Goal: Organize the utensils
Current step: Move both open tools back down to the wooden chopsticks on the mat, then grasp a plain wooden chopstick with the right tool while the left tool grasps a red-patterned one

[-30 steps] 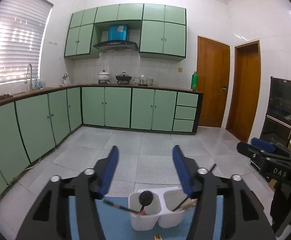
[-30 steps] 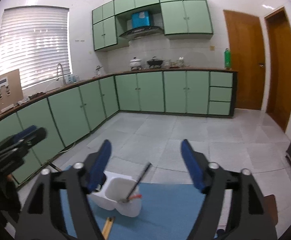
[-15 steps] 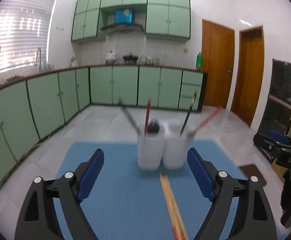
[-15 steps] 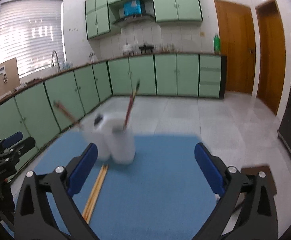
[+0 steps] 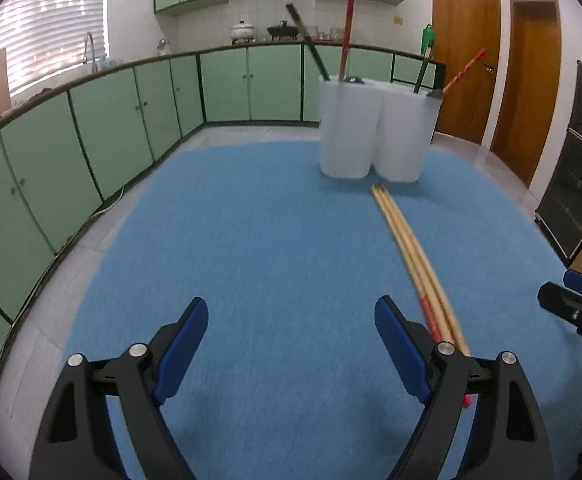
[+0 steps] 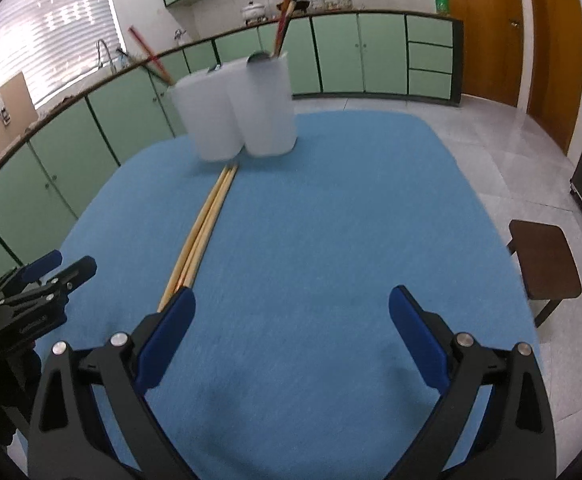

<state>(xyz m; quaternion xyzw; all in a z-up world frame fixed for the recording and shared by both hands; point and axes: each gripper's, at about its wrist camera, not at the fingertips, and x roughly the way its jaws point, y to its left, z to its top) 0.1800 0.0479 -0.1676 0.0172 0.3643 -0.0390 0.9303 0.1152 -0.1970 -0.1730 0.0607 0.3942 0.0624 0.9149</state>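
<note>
A white two-cup utensil holder (image 5: 375,132) (image 6: 237,114) stands at the far side of the blue mat (image 5: 275,240) (image 6: 331,220), with chopsticks and dark-handled utensils sticking out of it. A bundle of wooden chopsticks (image 5: 411,248) (image 6: 201,232) lies on the mat, running from the holder toward me. My left gripper (image 5: 289,340) is open and empty, its right finger just beside the near end of the chopsticks. My right gripper (image 6: 291,336) is also open and empty, its left finger next to the same bundle.
Green kitchen cabinets (image 5: 91,128) run along the left and far walls, with wooden doors (image 5: 463,60) at the right. A dark wooden stool (image 6: 543,260) stands right of the table. The other gripper shows at each view's edge.
Both grippers have dropped toward the mat and tilted down, and their jaws have spread wider. The holder and chopsticks now sit farther up in each view.
</note>
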